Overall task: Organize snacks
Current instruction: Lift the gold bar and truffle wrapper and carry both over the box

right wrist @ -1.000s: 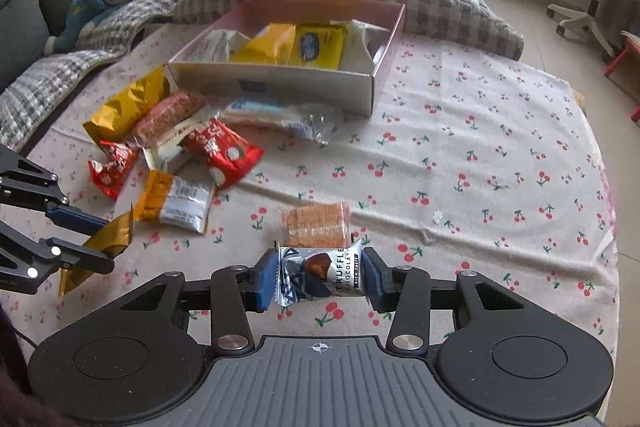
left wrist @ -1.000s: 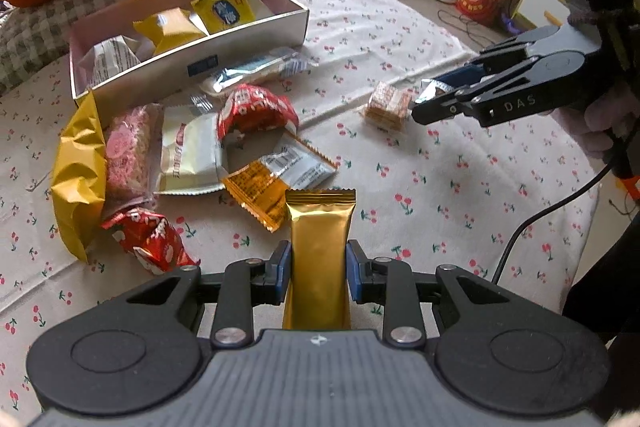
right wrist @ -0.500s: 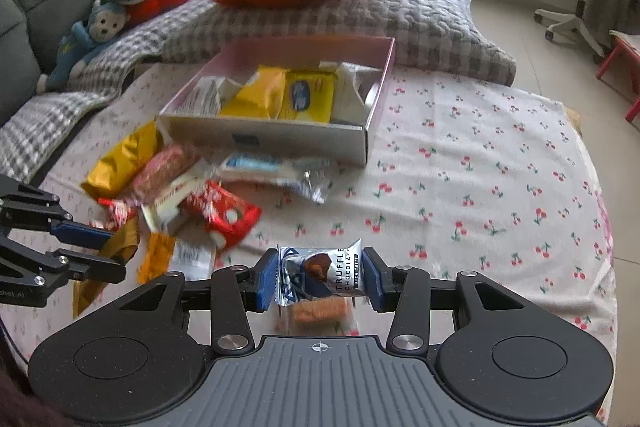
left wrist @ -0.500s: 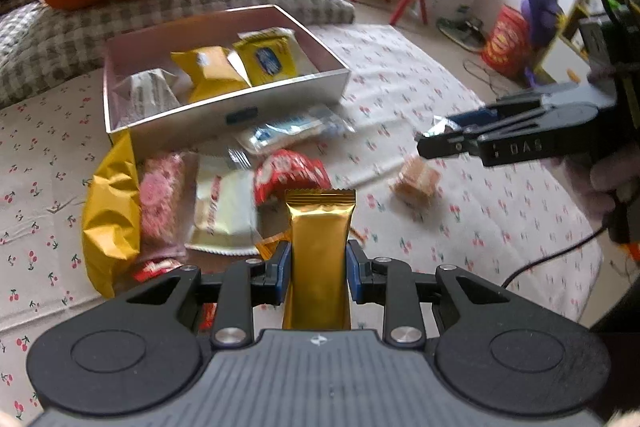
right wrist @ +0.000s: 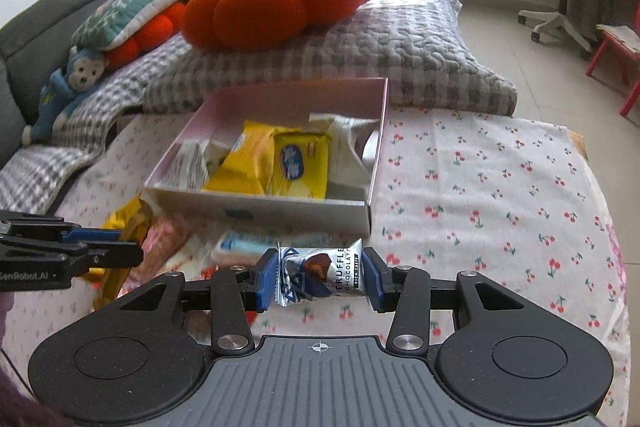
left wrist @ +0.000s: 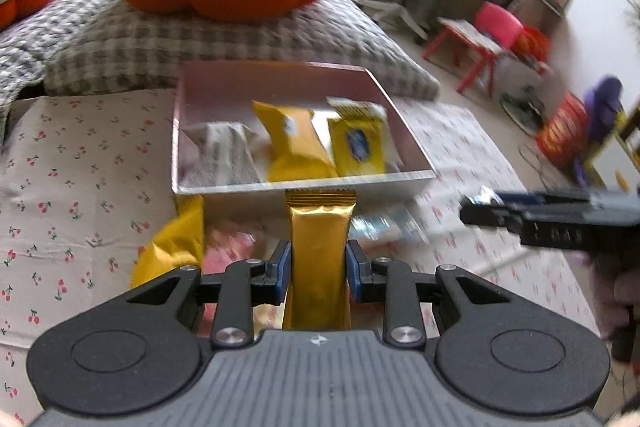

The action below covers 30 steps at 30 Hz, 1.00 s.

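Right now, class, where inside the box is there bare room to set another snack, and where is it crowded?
In the box, bare floor shows along the far wall, behind the packets, and at the right end beside the white packet. The near half is crowded: yellow packets and a striped wrapper overlap. Loose snacks crowd the cloth in front.

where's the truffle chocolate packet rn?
Right wrist view, low centre: the truffle chocolate packet is clamped in the right claw, held above the cherry-print cloth just short of the box.
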{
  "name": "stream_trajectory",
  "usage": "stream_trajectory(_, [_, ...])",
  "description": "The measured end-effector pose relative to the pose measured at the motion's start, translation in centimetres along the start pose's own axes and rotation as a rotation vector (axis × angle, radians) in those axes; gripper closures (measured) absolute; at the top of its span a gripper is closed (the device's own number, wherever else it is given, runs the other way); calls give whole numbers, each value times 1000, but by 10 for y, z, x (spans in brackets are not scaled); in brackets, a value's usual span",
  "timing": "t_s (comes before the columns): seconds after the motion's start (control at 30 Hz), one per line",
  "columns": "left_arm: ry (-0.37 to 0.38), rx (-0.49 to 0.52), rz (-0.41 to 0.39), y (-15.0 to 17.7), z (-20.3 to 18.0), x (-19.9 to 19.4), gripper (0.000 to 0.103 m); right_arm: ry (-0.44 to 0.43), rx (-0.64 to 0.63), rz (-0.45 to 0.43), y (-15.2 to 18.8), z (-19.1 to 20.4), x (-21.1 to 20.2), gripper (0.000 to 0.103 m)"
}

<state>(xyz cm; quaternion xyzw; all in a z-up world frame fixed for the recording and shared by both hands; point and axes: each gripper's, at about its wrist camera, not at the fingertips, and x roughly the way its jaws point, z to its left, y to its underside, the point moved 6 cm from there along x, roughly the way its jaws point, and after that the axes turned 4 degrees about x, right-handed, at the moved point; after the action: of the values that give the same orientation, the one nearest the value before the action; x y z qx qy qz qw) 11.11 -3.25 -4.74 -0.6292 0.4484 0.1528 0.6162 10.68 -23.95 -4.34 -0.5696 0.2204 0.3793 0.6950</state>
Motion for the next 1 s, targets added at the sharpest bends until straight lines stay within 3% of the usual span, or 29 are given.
stream_trajectory(0.3, [-29,-147,-67,-31,19,20,77,14,88,-22,-24,-6,22,60])
stream_trajectory(1.0, [-164,-223,-218,-59,44,55,77,-17,247,-63,-49,-15,65,60])
